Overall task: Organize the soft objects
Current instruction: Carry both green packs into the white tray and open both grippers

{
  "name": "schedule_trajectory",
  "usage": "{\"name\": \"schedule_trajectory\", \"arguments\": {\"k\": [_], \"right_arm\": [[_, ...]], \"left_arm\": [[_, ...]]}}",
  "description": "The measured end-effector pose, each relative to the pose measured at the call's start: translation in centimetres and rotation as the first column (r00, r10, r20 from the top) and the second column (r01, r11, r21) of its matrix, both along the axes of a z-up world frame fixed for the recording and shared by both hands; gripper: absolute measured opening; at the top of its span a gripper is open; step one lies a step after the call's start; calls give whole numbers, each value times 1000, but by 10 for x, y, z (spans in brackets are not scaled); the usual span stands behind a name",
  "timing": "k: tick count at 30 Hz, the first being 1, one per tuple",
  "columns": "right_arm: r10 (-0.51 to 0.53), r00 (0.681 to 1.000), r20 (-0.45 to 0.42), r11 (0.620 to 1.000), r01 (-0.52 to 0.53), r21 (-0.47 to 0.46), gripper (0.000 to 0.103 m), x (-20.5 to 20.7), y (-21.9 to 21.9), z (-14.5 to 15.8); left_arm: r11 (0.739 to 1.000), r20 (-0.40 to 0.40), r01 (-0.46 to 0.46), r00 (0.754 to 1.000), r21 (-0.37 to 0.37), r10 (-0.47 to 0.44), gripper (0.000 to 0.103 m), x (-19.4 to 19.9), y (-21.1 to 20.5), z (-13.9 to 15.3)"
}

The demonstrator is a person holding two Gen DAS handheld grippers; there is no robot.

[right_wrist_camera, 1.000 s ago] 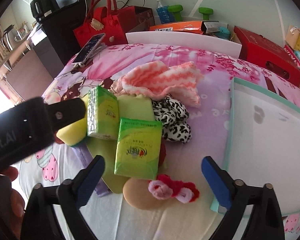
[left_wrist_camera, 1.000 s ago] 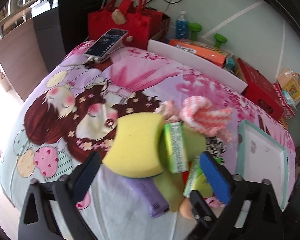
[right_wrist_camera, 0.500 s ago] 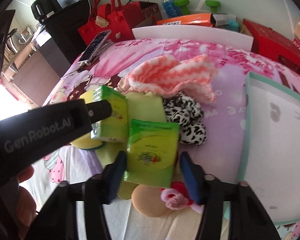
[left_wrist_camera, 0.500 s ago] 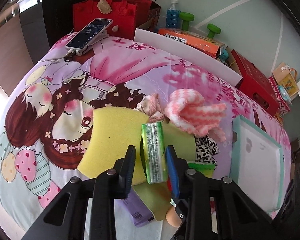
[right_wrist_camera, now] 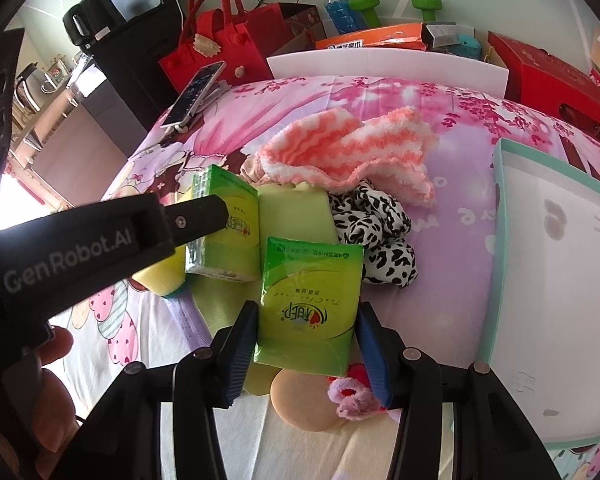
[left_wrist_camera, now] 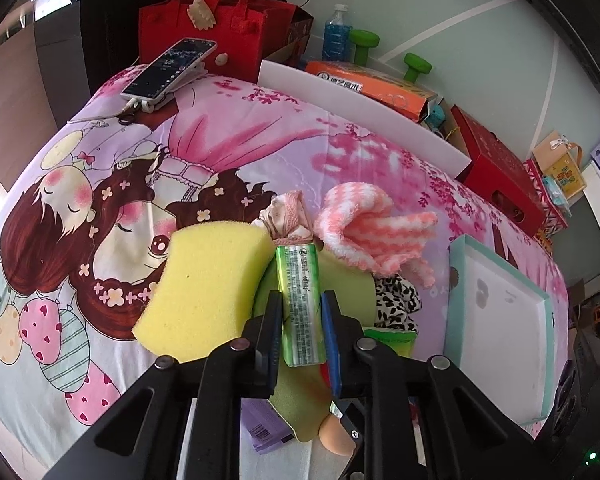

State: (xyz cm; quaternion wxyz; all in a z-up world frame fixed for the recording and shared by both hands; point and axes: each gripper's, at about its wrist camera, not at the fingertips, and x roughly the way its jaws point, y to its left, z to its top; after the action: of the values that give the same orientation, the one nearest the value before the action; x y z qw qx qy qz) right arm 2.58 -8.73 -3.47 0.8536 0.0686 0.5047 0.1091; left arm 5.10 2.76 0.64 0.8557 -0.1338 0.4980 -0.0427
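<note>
My left gripper (left_wrist_camera: 300, 312) is shut on a green tissue pack (left_wrist_camera: 300, 300) held on edge; the same pack shows in the right wrist view (right_wrist_camera: 224, 228) with the left gripper's finger (right_wrist_camera: 196, 216) across it. My right gripper (right_wrist_camera: 306, 320) is shut on a second green tissue pack (right_wrist_camera: 310, 300), held flat. Under them lie a yellow sponge (left_wrist_camera: 208, 288), a light green sponge (right_wrist_camera: 296, 216), a pink-and-white striped fluffy cloth (right_wrist_camera: 340, 152), a leopard-print scrunchie (right_wrist_camera: 380, 236), a tan puff (right_wrist_camera: 300, 400) and a pink-red scrunchie (right_wrist_camera: 352, 396).
A teal-rimmed white tray (right_wrist_camera: 500, 184) lies on the right of the cartoon bedsheet (left_wrist_camera: 100, 184). A phone on a stand (left_wrist_camera: 168, 68), a red bag (left_wrist_camera: 204, 20), a white board (left_wrist_camera: 360, 112) and boxes stand at the far edge. A purple packet (left_wrist_camera: 264, 424) lies under the pile.
Both grippers went from wide open to shut, each on a green tissue pack. Both have lifted and pulled back a little from the pile.
</note>
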Motion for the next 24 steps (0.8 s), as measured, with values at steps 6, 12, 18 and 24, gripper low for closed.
{"name": "schedule_trajectory", "arguments": {"k": [6, 12, 18, 24], "right_arm": [[-28, 998, 59, 999, 27, 31, 52, -8, -15, 20], [-141, 985, 103, 990, 138, 33, 52, -13, -50, 37], [-339, 932, 128, 940, 340, 11, 52, -23, -111, 49], [-554, 827, 96, 820, 562, -112, 52, -36, -178, 39]], "left_arm": [[1000, 98, 2, 995, -30, 1, 20, -11, 4, 27], [996, 183, 61, 982, -63, -49, 20, -17, -14, 49], [973, 187, 225, 960, -58, -211, 20, -17, -70, 47], [925, 188, 375, 914, -53, -360, 20, -22, -128, 39]]}}
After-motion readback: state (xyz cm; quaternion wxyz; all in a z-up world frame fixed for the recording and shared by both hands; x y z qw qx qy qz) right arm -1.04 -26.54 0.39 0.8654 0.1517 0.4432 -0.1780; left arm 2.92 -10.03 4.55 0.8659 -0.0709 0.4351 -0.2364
